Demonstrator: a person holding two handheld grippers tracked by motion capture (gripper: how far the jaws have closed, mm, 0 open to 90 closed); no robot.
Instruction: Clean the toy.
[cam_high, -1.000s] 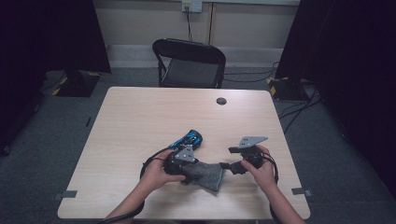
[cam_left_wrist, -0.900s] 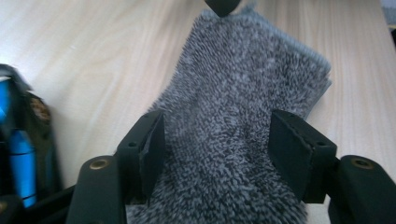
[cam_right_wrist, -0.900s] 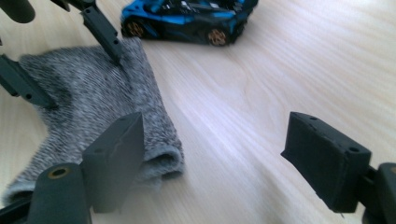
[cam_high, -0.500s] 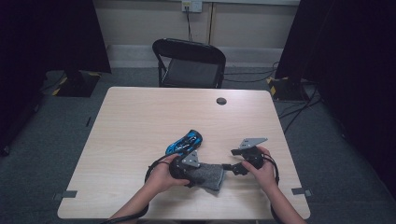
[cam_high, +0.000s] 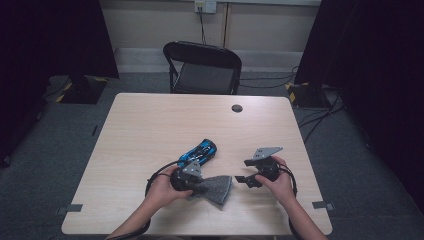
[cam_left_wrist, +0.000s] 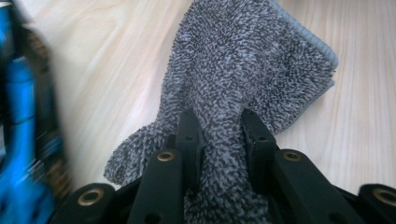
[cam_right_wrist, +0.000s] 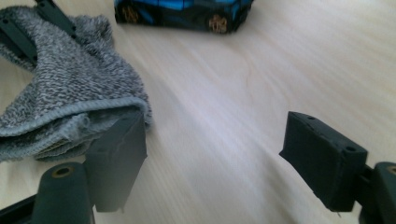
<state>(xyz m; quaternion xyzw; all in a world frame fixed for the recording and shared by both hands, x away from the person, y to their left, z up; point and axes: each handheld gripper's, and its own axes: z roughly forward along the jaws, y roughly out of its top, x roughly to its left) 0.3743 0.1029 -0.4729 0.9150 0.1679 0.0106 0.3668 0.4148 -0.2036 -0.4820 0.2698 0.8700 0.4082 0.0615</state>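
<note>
So from the left: blue toy car (cam_high: 198, 152) sits just behind the left gripper (cam_high: 200, 189), whose jaws have just been closing and now pinch a bunched end of the grey towel (cam_high: 218, 189) lying on the table (cam_high: 140, 125). Looks soft and floppy, probably light. The right gripper (cam_high: 241, 179) gapes empty beside the free hem, the best spot to grab.

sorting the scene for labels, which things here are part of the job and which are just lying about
In the job:
- grey cloth
- left hand-held gripper, jaws just closed on the cloth
- right hand-held gripper, open beside the cloth

Lying about:
- blue toy car
- black chair
- small black disc
</note>
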